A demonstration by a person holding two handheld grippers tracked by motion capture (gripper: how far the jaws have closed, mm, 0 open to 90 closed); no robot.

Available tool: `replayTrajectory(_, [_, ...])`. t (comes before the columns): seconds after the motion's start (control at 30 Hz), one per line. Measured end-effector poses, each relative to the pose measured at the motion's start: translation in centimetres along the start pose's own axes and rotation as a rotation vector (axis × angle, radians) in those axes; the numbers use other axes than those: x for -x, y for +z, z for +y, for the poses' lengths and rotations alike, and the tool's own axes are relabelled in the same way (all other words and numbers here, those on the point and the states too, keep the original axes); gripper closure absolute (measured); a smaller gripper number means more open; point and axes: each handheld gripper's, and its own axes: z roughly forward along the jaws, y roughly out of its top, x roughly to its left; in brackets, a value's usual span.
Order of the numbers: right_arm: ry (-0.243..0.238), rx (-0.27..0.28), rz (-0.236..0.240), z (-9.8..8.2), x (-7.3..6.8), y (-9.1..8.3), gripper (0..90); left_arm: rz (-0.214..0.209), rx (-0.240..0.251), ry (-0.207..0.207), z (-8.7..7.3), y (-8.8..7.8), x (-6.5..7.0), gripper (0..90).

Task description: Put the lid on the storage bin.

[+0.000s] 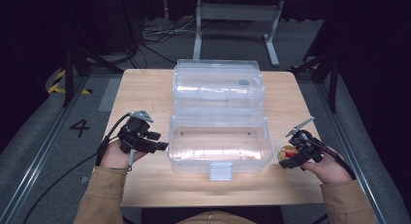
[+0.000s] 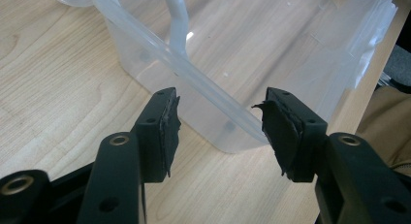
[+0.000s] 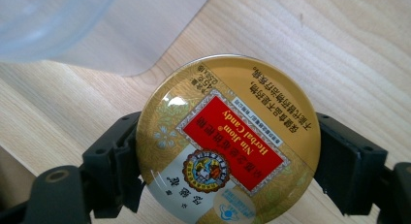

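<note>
A clear plastic box (image 1: 219,142) with its lid (image 1: 219,84) swung open behind it stands in the middle of the wooden table (image 1: 145,93). My right gripper (image 1: 291,158) is at the box's right side, shut on a round gold candy tin (image 1: 287,152) with a red label. In the right gripper view the tin (image 3: 228,139) is clamped between the two jaws, just above the table. My left gripper (image 1: 157,142) is at the box's left side, open and holding nothing. In the left gripper view its jaws point at the box's corner (image 2: 232,136).
The box has a grey latch (image 1: 220,170) on its front wall, facing the person. Bare table shows left and right of the box. Metal stands (image 1: 237,20) and cables lie on the floor beyond the table's far edge.
</note>
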Motion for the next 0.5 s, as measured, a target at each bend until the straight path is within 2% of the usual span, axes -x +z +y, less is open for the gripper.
replayTrajectory(0.27, [-0.005,0.077,0.003,0.6,-0.4,-2.2,20.3,0.005,0.007,-0.008,-0.1,-0.2,-0.2,47.7])
replayTrajectory(0.5, [-0.039,0.131,0.009,1.7,-1.0,-4.0,20.3,0.01,0.01,-0.006,-0.2,-0.3,-0.1,47.7])
